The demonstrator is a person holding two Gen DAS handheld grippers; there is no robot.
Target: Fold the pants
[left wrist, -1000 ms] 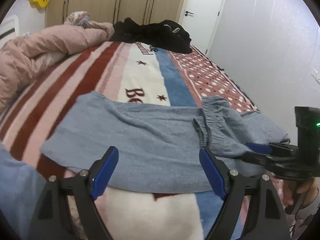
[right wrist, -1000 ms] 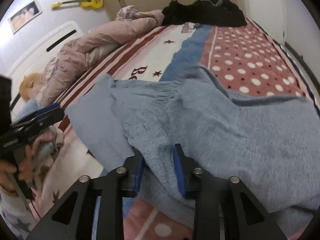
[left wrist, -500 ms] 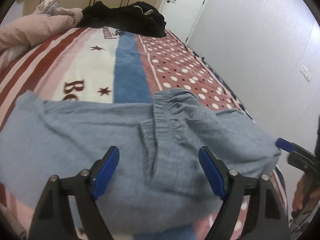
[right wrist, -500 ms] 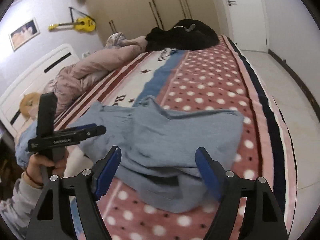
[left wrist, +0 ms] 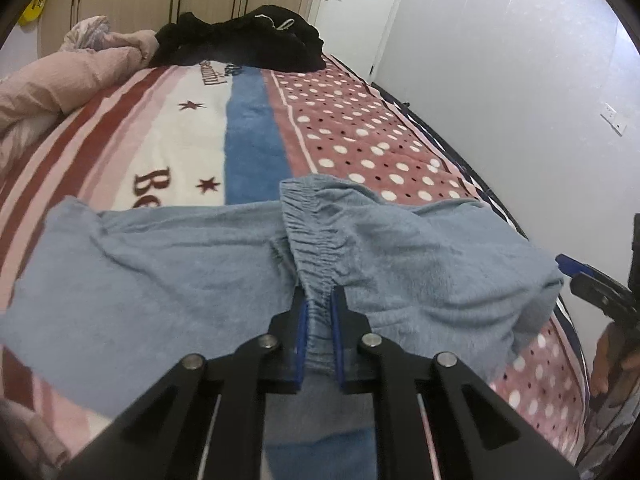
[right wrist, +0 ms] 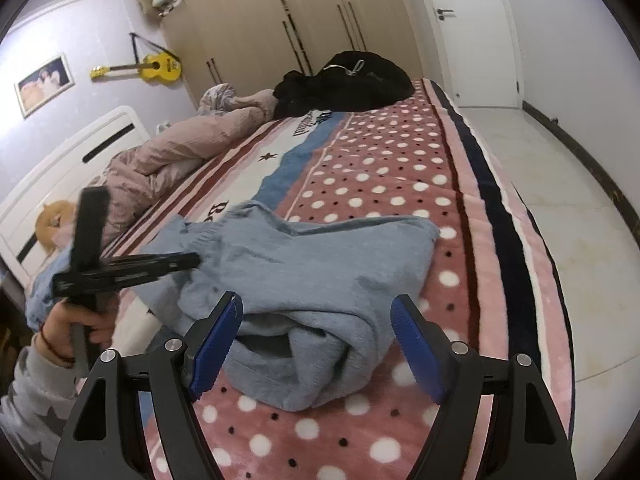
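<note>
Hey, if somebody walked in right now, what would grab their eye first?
The light blue pants sprawled across the bed's near end, their gathered waistband pinched in the left gripper. Next, the black clothes pile at the far end and the yellow guitar on the wall.

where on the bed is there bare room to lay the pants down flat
Free: the polka-dot panel between the blue pants and the black clothes pile, and the white-and-blue stripes beyond the waistband. Crowded: the pink duvet along the headboard side, and the near edge where the pants lie bunched.
</note>
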